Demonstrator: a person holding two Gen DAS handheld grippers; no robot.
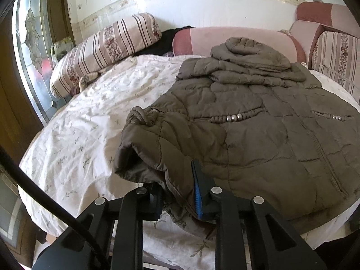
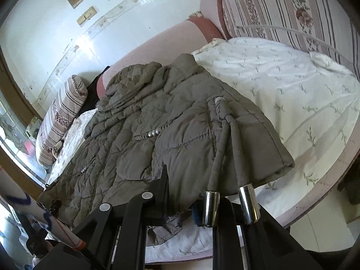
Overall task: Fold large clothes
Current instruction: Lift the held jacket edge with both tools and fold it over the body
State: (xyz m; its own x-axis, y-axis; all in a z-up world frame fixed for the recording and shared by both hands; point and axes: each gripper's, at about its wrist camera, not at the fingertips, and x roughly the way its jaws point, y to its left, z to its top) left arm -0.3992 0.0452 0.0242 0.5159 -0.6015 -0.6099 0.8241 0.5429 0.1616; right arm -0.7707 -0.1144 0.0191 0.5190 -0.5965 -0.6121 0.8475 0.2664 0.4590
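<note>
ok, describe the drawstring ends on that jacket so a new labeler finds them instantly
Start at the bed with the white leaf-print sheet; the olive quilted jacket lies across it. At the hem nearest the right gripper, two fabric-covered cords hang off the edge, each capped by a shiny metal tube. The other metal on the jacket is small round beads.
</note>
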